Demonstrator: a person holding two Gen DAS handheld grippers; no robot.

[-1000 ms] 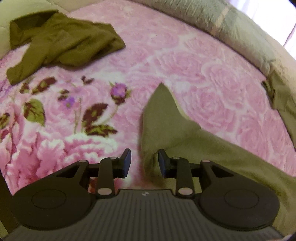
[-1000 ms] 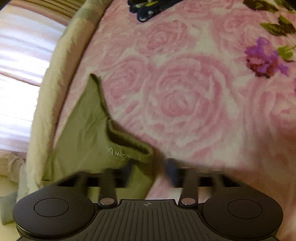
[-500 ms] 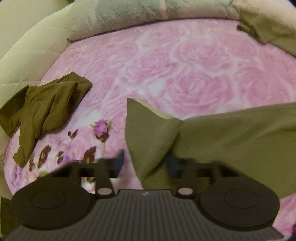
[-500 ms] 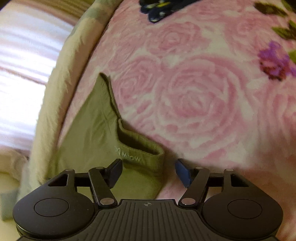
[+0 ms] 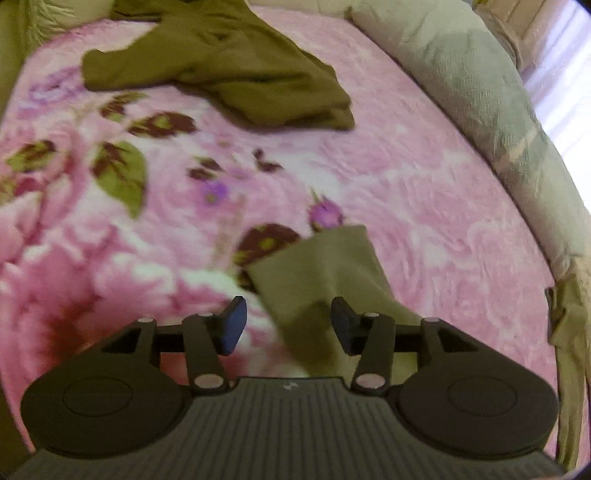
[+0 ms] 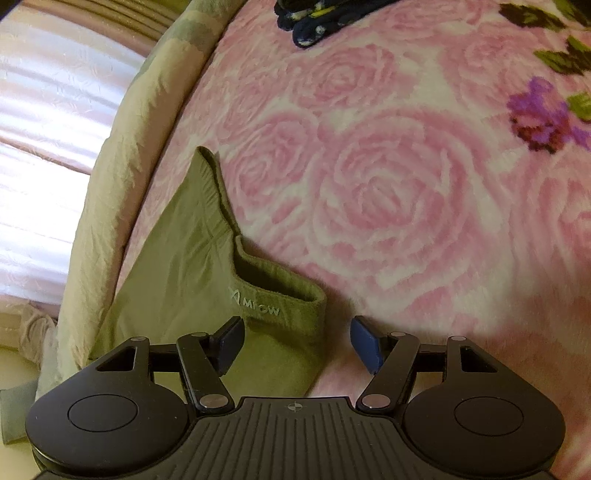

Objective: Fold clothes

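Left gripper [image 5: 284, 325] shifted, jaws opening astride olive garment [image 5: 325, 273]; right gripper [image 6: 297, 345] wide, empty.

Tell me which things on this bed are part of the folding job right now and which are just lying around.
Part of the job:
- olive garment, waistband end under the right gripper
- its other end beneath the left gripper, whose jaws are opening

Just lying about:
- darker olive garment, crumpled further back
- dark patterned item
- pink floral blanket
- beige quilt
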